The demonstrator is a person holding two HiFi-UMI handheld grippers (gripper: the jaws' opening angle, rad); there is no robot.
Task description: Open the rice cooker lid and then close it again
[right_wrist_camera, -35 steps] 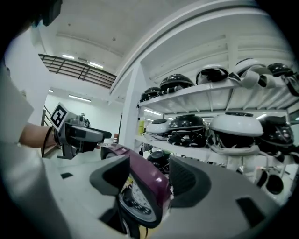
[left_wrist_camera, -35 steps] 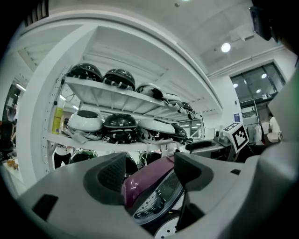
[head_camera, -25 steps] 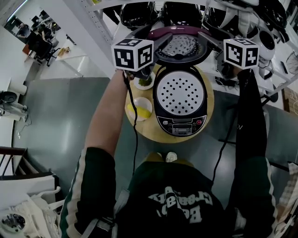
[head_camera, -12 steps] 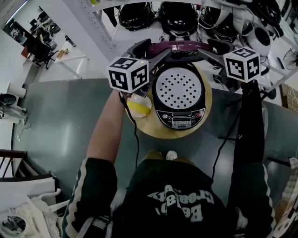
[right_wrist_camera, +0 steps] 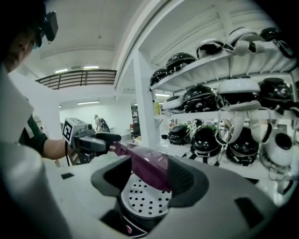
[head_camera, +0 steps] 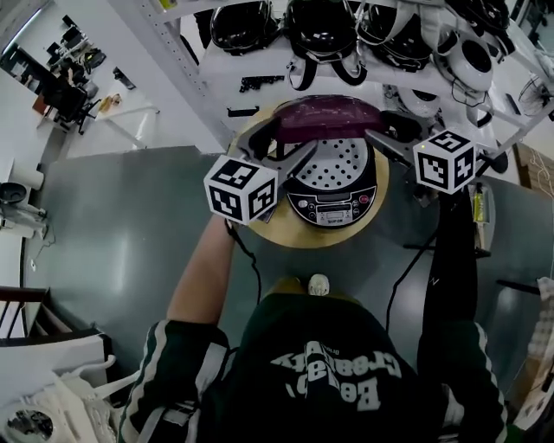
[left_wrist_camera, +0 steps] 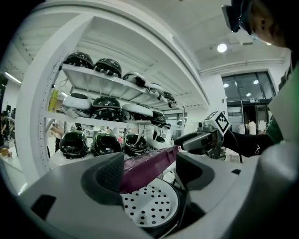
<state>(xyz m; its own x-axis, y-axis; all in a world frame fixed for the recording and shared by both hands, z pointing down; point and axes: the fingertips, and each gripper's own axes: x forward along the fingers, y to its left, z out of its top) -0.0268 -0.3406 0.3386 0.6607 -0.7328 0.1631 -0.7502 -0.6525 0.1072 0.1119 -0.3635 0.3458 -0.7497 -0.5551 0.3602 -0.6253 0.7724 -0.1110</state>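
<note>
Lid (head_camera: 327, 117) has dropped from upright to half-shut over cooker (head_camera: 333, 197) on surface (head_camera: 286, 235), with left gripper (head_camera: 282, 145) and right gripper (head_camera: 386, 130) jaws wide astride its rim, right's just narrowing, so closing looks well under way.

1. The rice cooker lid (head_camera: 327, 117) is seen as glossy purple plastic.
2. Its inner plate (head_camera: 339, 164) is seen as pale, matt, perforated metal.
3. The round table (head_camera: 303, 235) is topped with smooth light wood.
4. The left gripper (left_wrist_camera: 149, 172) is moulded in matt grey plastic, with dark ribbed pads (left_wrist_camera: 111, 173).
5. The helmets (head_camera: 322, 22) are finished in glossy black.
</note>
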